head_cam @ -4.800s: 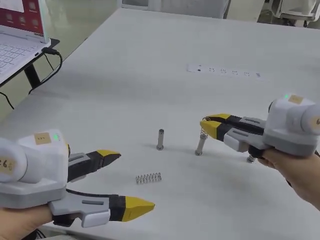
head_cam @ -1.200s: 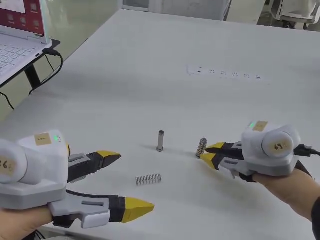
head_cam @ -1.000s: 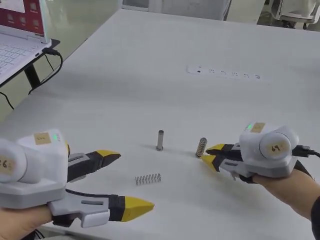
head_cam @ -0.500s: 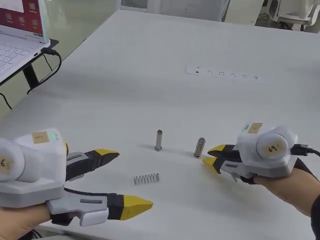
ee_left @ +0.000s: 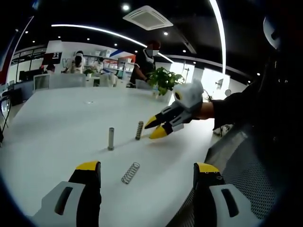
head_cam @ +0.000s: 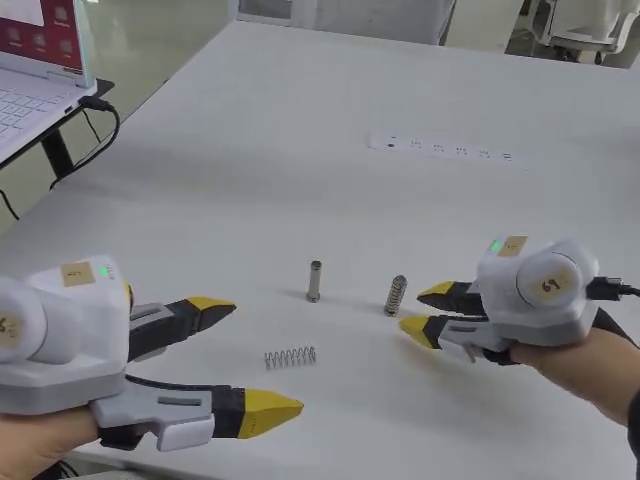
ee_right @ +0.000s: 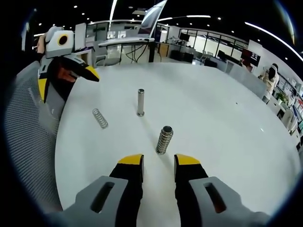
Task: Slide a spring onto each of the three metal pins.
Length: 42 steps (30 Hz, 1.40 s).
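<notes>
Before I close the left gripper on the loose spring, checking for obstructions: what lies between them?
Nothing: bare tabletop separates the open left gripper from the loose spring, as the head view shows.

You are working in an open-plan office: a laptop [head_cam: 30, 60] is sitting open beside your long white table [head_cam: 300, 150] with its socket strip [head_cam: 445, 153], strip lights [ee_left: 94, 29] are glowing around a ceiling air-conditioning unit [ee_left: 148, 17], and a potted plant [ee_left: 163, 80] is standing beyond the table.

Bright even ceiling light, sharp imgs, fisheye-warped edges.
</notes>
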Motion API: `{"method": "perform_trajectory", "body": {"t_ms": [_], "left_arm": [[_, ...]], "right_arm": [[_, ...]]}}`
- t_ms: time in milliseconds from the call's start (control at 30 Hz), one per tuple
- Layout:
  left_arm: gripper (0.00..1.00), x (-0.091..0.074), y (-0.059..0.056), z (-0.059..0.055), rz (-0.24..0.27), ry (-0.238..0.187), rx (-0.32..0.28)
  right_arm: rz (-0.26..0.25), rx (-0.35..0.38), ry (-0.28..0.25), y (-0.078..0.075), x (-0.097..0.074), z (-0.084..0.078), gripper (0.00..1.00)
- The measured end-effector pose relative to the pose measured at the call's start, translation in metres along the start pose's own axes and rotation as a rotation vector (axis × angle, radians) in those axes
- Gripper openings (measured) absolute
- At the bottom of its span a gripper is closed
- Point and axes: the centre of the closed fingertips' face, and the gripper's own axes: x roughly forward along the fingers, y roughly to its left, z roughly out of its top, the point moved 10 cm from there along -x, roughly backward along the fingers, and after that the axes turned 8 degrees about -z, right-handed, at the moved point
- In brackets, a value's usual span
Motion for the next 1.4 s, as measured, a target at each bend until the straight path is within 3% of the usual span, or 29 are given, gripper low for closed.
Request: {"method": "perform_trajectory", "body": {"t_ms": [500,1400], "left_arm": [[0.77,0.000,-0.001,0.000,-0.001,0.006,0.002],[0.77,0.000,0.000,0.000,-0.001,0.002,0.003]], "right_arm": [[0.041,-0.023,0.009,0.008,-0.011,0.003,0.30],[0.121,-0.075,-0.005,0.031,-0.026,0.014,0.32]]}}
